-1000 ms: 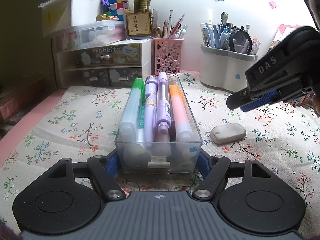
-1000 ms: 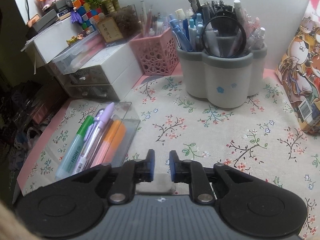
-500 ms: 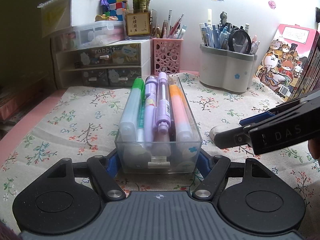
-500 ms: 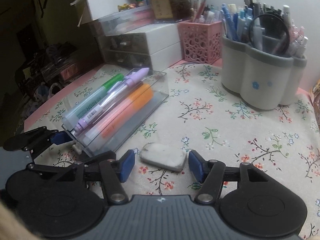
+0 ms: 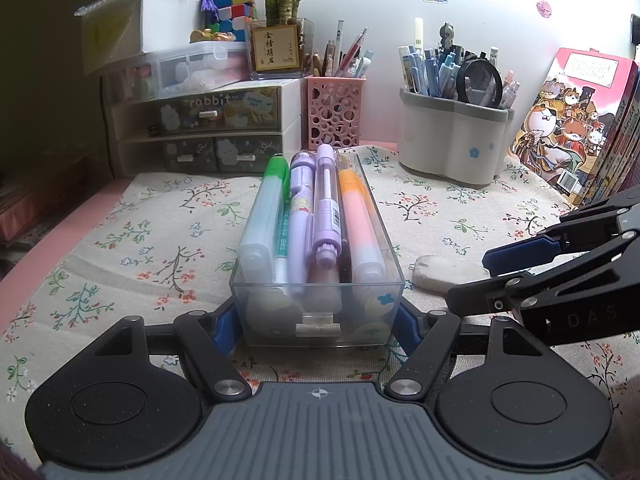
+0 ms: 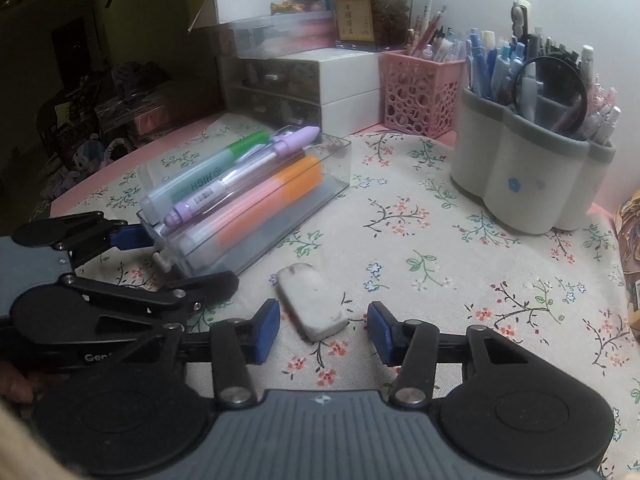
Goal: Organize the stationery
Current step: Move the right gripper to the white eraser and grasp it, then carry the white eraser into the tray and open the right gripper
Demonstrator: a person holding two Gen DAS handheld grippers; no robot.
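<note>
The left gripper (image 5: 316,326) was clamped on the near end of a clear plastic rectangular tray (image 5: 376,236) that sat on the floral tablecloth (image 5: 132,240), its blue pads pressed against both side walls. Inside the tray lay a green-capped highlighter (image 5: 266,216), two lilac pens (image 5: 326,212) and an orange highlighter (image 5: 358,224), side by side. The right gripper (image 6: 323,330) was closing around a worn white oblong eraser (image 6: 312,300) just beside the tray on the cloth, the pads not yet touching it.
</note>
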